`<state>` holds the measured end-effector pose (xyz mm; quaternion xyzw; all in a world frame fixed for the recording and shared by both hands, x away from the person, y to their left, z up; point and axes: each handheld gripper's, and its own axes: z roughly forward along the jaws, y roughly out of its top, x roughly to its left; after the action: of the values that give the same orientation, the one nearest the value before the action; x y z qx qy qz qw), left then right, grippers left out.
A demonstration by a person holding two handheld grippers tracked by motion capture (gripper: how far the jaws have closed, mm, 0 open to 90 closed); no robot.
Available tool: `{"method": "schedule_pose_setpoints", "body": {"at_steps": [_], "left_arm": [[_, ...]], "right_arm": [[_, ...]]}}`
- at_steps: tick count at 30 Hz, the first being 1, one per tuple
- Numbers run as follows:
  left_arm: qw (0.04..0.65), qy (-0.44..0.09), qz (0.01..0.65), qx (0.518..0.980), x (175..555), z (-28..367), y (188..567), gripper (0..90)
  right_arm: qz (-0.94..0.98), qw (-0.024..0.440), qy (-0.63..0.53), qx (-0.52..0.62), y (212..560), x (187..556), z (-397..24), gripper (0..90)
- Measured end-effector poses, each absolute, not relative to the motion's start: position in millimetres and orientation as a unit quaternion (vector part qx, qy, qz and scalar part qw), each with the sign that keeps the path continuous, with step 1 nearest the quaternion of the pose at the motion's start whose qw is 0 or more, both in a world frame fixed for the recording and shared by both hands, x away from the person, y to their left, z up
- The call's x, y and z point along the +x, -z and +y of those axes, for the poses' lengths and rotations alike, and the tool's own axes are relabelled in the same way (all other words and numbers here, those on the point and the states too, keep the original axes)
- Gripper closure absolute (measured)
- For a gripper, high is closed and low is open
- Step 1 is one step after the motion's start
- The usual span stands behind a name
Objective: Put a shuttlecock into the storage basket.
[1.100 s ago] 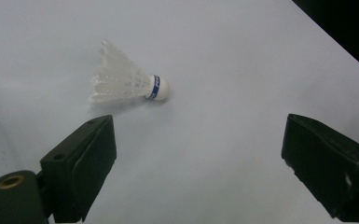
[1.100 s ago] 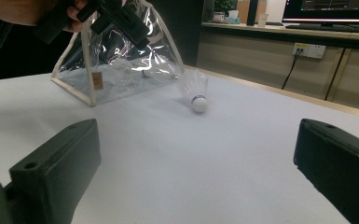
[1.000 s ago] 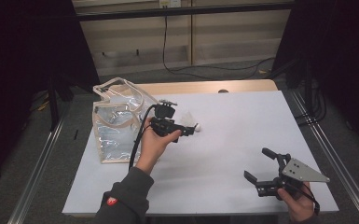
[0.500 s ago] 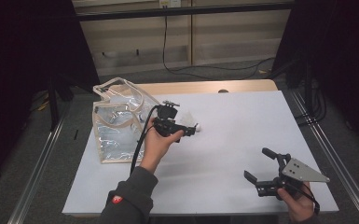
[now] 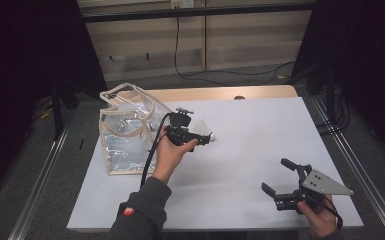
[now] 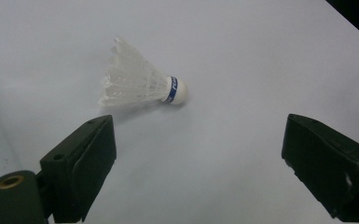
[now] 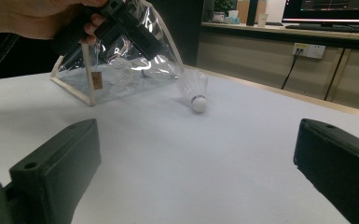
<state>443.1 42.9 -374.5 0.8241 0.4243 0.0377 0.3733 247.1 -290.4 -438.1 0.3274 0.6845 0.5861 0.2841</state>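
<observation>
Shuttlecock (image 6: 144, 86) lies on its side on table (image 5: 260, 135), just right of clear bag (image 5: 127, 132). Left hand-held gripper (image 6: 196, 154) hovers over shuttlecock, jaws wide apart, empty. Right hand-held gripper (image 5: 280, 177) well apart from shuttlecock, also agape.

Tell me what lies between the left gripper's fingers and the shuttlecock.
Nothing: in the left gripper view, only bare white table separates the open left gripper from the shuttlecock, which lies on its side just beyond the fingers.
</observation>
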Motion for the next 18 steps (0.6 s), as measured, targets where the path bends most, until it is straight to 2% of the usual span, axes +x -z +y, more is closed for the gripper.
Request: {"method": "schedule_pose_setpoints", "body": {"at_steps": [18], "left_arm": [[0.374,-0.042,0.439,0.816,452.9,40.4,384.7,9.8]], "right_arm": [[0.684,0.285,-0.586,0.328,438.1,247.1,-290.6,0.3]]}}
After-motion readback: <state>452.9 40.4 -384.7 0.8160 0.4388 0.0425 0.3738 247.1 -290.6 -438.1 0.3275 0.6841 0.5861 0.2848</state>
